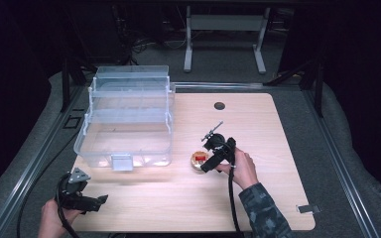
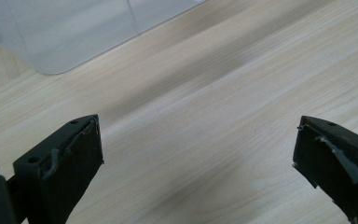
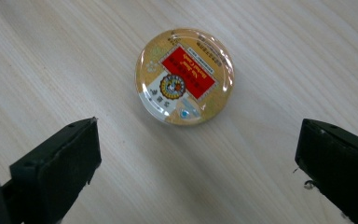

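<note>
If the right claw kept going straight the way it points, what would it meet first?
Most likely the round tin: it lies on the table ahead of the right claw, roughly centred between the open jaws. How far off it is cannot be told; nothing else shows in between.

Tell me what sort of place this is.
Probably a lab or recording workspace, not a home: a bare wooden table ringed by dark curtains, metal rails along its sides, and a metal stand with cables on the floor behind. A clear bin and a round tin sit on it.
</note>
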A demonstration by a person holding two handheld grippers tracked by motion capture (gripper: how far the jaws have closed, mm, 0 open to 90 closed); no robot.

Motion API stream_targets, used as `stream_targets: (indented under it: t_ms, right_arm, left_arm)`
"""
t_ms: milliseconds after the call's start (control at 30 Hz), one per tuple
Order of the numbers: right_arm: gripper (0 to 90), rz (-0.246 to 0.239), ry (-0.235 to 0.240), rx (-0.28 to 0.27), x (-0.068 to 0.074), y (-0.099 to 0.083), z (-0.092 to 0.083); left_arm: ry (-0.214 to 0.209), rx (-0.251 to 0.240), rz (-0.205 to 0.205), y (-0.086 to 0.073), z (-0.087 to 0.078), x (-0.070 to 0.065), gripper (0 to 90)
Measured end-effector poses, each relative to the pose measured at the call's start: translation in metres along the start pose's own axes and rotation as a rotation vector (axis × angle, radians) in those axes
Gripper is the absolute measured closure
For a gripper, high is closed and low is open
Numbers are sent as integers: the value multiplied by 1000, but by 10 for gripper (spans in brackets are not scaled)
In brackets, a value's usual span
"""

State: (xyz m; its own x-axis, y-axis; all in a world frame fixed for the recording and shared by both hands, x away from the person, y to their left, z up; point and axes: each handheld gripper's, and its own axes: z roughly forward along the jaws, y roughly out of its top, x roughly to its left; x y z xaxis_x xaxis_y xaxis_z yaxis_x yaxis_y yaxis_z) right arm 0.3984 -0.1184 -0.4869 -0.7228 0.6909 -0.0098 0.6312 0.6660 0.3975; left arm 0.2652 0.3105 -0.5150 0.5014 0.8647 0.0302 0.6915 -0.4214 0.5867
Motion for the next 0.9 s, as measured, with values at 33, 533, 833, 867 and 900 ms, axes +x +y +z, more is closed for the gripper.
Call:
stream_targets:
  t_ms: [33,533,833,867,900]
  right_arm:
    - [0,4,5,6,0,3,4]
    - [123,-27,70,110,2,30,47]
    - [163,-36,34,149,5,36,54]
    - [172,-40,30,154,4,37,55]
    - [173,-41,29,157,4,37,56]
  left_arm:
    - [1,2,-1,0,0,0,14]
    - [-4,13,-20,-1,2,4,12]
    - [0,10,-33,-4,0,6,12]
    - [0,10,-30,-4,0,7,12]
    - [-1,9,-29,-4,1,6,12]
